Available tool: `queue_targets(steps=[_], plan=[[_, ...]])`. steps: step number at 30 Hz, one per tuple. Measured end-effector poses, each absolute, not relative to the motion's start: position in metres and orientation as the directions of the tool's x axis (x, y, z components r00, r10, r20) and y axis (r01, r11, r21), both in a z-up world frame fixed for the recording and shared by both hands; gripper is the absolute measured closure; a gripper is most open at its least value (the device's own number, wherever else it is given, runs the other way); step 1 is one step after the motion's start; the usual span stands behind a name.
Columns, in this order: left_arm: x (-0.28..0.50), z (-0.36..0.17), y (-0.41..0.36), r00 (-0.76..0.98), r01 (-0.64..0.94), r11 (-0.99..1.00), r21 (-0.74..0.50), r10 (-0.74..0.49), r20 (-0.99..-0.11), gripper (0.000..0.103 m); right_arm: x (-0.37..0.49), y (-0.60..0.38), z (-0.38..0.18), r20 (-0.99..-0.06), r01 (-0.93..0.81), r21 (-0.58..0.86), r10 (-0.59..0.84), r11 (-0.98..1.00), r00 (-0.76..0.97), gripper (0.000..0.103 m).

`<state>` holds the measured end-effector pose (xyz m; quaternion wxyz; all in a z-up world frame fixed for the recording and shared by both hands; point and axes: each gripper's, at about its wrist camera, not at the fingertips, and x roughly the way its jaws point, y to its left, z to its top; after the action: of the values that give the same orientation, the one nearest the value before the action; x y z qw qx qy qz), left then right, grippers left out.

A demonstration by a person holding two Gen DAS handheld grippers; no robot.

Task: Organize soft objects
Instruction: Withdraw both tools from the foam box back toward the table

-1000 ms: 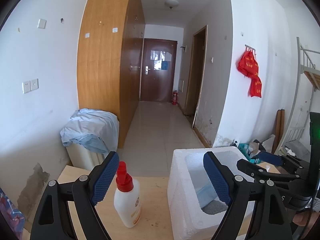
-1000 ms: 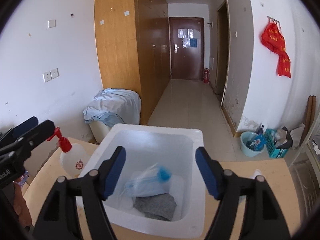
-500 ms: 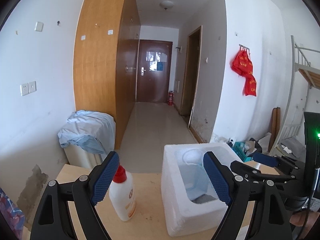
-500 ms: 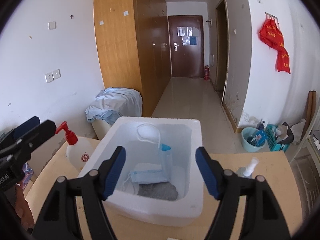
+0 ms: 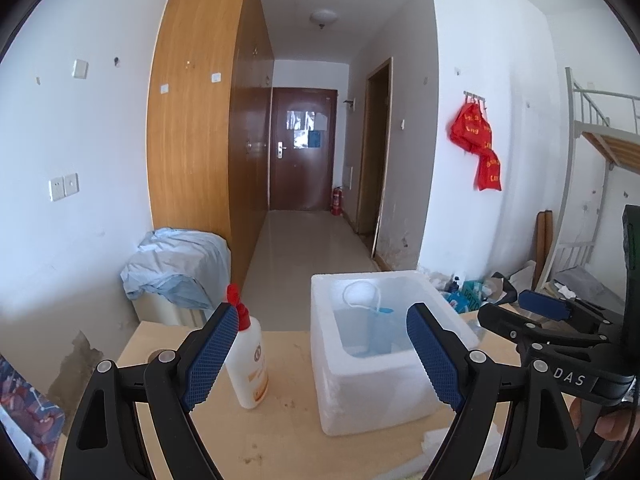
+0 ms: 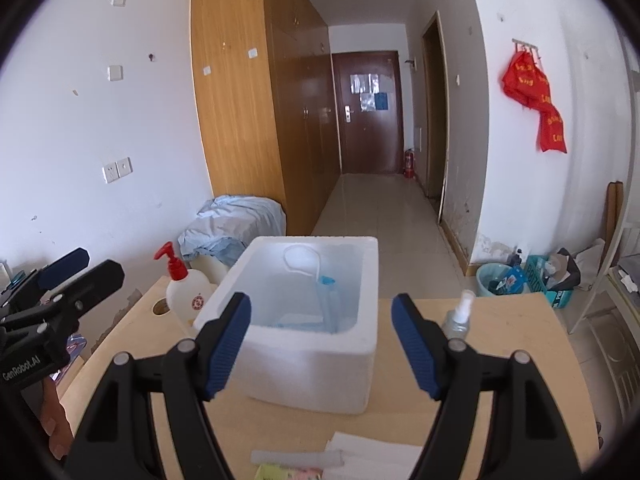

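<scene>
A white foam box point(image 5: 372, 396) stands on the wooden table point(image 5: 288, 432). Inside it a light blue face mask point(image 5: 378, 332) leans against the wall with its white ear loop up; the mask point(image 6: 326, 304) shows in the right wrist view too. My left gripper point(image 5: 324, 356) is open and holds nothing, set back from the box's left front corner. My right gripper point(image 6: 322, 344) is also open with nothing in it, in front of the box point(image 6: 312, 376). Each gripper appears in the other's view: the right gripper point(image 5: 520, 312) and the left gripper point(image 6: 86, 270).
A white bottle with a red pump top point(image 5: 248, 364) stands left of the box. A small clear spray bottle point(image 6: 460, 316) stands to its right. White paper point(image 6: 372, 452) and a translucent stick point(image 6: 296, 458) lie near the front edge. Beyond the table are a cloth-covered bin point(image 5: 176, 264) and a hallway.
Both grippers have drawn back from the box, which now looks smaller and farther off. The mask has settled inside the box with its loop up.
</scene>
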<state>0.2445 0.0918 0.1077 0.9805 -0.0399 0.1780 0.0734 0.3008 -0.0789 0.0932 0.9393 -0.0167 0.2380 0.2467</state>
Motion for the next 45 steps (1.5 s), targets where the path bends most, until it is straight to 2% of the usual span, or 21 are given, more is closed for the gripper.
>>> queue_targets(steps=[2, 6, 14, 27, 33, 45], plan=[[0.232, 0.108, 0.086, 0.928, -0.153, 0.987, -0.050, 0.126, -0.350, 0.016, 0.291, -0.084, 0.093, -0.444, -0.470, 0.086, 0.456, 0.879, 0.771, 0.018], [0.206, 0.105, 0.077, 0.933, -0.140, 0.989, -0.050, 0.115, -0.340, 0.012, 0.269, -0.094, 0.090, -0.426, -0.462, 0.088, 0.452, 0.883, 0.784, 0.015], [0.160, 0.096, 0.063, 0.944, -0.115, 0.992, -0.058, 0.090, -0.318, 0.004, 0.234, -0.115, 0.082, -0.383, -0.460, 0.129, 0.472, 0.879, 0.794, 0.002], [0.113, 0.086, 0.049, 0.962, -0.107, 0.992, -0.065, 0.087, -0.260, 0.000, 0.182, -0.139, 0.075, -0.313, -0.447, 0.137, 0.467, 0.884, 0.827, 0.000], [0.093, 0.072, 0.042, 0.964, -0.095, 0.991, -0.091, 0.069, -0.257, 0.000, 0.164, -0.144, 0.065, -0.298, -0.445, 0.127, 0.462, 0.887, 0.835, 0.000], [0.068, 0.048, 0.028, 0.977, -0.103, 0.991, -0.084, 0.085, -0.197, 0.000, 0.145, -0.159, 0.045, -0.289, -0.430, 0.154, 0.457, 0.890, 0.841, 0.000]])
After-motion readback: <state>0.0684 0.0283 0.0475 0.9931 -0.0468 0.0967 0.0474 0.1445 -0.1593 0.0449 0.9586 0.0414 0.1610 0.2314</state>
